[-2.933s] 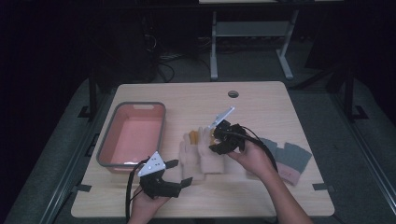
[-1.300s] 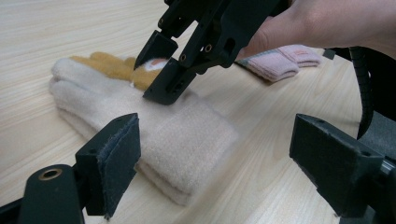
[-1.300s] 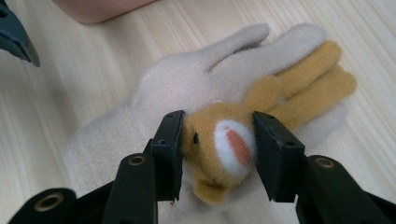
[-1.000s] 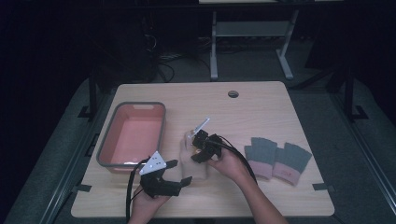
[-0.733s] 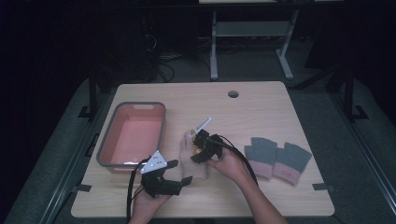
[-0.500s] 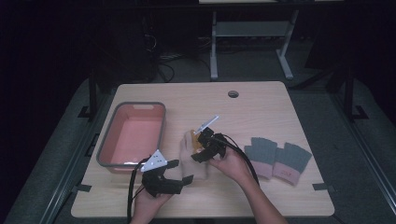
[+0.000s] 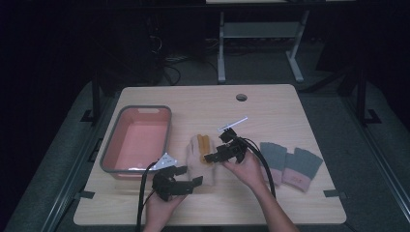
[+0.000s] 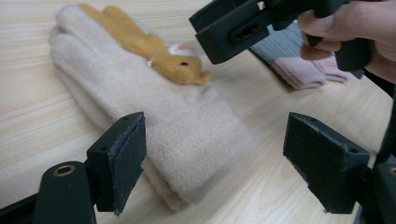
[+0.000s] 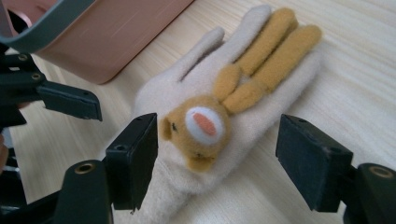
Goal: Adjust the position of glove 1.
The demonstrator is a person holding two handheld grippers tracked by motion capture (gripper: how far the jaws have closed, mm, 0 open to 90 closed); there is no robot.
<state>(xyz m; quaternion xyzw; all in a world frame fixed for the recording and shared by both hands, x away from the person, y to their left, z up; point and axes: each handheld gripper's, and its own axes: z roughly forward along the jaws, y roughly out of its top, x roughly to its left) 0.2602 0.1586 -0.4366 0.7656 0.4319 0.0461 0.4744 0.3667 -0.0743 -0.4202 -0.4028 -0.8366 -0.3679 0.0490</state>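
Note:
A cream glove (image 7: 197,155) with a yellow rabbit sewn on its back lies flat on the table, right of the pink tray (image 7: 112,153). My left gripper (image 7: 191,177) sits at the glove's cuff. Its jaws have just been closing a little but stand open, with the cuff (image 8: 196,135) between them and the pads clear of it (image 8: 215,158). My right gripper (image 7: 210,157) hovers over the rabbit's face (image 9: 203,123). Its jaws have just been opening and stand wide on either side of the glove without touching it (image 9: 217,158).
The pink tray (image 9: 116,32) with a grey rim lies left of the glove. A pair of grey and pink gloves (image 7: 290,164) lies to the right, seen beyond the right gripper (image 8: 243,28) in the left gripper view. A round hole (image 7: 241,97) is at the table's back.
The right gripper carried the cream glove left toward the tray, then opened its jaws and drew back slightly right, leaving the glove flat on the table. The left hand stayed put.

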